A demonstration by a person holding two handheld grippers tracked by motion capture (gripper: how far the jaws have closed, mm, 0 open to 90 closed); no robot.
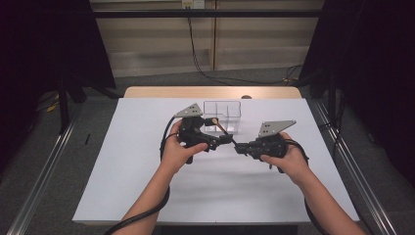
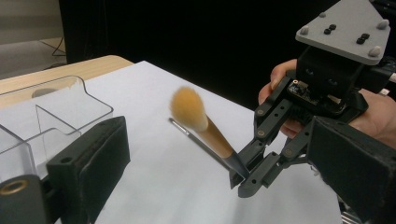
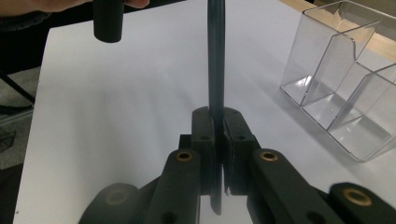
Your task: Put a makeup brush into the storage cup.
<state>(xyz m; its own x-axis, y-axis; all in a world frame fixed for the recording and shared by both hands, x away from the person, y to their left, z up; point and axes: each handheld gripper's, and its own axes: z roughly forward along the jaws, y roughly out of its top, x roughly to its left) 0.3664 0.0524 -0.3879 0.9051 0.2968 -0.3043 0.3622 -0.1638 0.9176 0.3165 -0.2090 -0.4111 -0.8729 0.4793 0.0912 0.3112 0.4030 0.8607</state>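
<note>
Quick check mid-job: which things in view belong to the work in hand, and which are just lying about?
In the job:
- brush, clamped by its handle in the right gripper
- clear organizer
- left gripper, jaws open beside the brush

Just lying about:
- wall cable
- dark curtains

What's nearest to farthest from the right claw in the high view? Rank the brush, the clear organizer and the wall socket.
1. brush: clamped in the right claw, slanting up and left from it.
2. clear organizer: on the white sheet, just beyond the brush head, mid-table.
3. wall socket: on the back wall, well past the table's far edge.
</note>
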